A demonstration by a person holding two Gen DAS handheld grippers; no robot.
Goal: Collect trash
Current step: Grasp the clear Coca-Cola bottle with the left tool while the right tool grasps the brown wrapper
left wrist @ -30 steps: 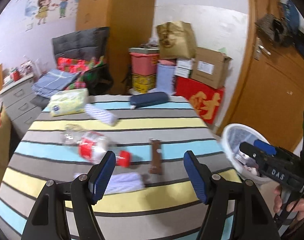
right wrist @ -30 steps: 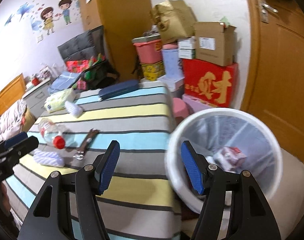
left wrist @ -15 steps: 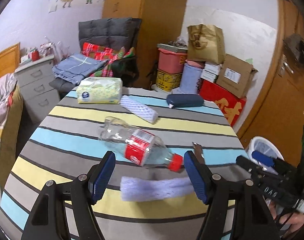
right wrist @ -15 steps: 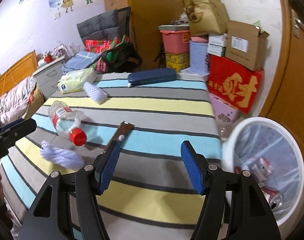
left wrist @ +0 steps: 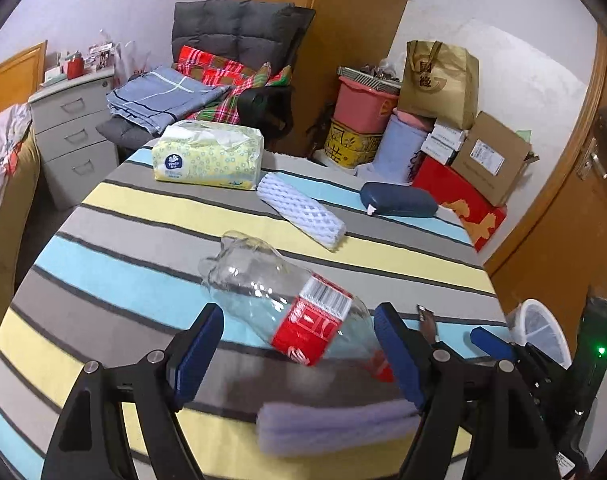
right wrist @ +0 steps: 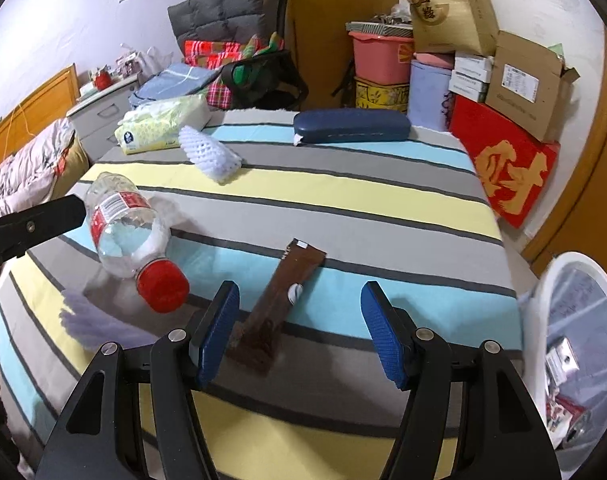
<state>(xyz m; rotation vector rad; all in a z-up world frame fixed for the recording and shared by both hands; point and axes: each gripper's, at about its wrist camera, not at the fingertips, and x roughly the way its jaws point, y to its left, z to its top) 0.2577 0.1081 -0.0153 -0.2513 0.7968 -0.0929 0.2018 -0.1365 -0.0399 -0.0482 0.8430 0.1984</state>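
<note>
The striped tabletop (right wrist: 343, 200) still carries most of the rubbish, so the job looks barely begun: the white bin (right wrist: 559, 280), off the table's right edge on the floor, holds only a few crushed packets and a can at its bottom.

Largest of what is left is the clear plastic bottle (left wrist: 279, 300), lying on its side near the front left of the table. Its long axis runs diagonally, base toward the far left edge, red cap (right wrist: 162, 286) toward the front edge. The left gripper (left wrist: 299, 352) has just been widening its jaws; they stand apart on either side of the bottle's neck end without pressing on it.

Next come two foam nets: a pale purple one (left wrist: 335, 424) by the front edge, just under the bottle's cap, lying crosswise, and a white one (left wrist: 301, 210) toward the far edge, beside the tissue pack (left wrist: 207, 156).

Smallest is the brown wrapper (right wrist: 275, 304), flat near the front middle, its long axis running from the front edge toward the far right. The right gripper (right wrist: 299, 328) hangs over its near end, jaws apart and empty.
</note>
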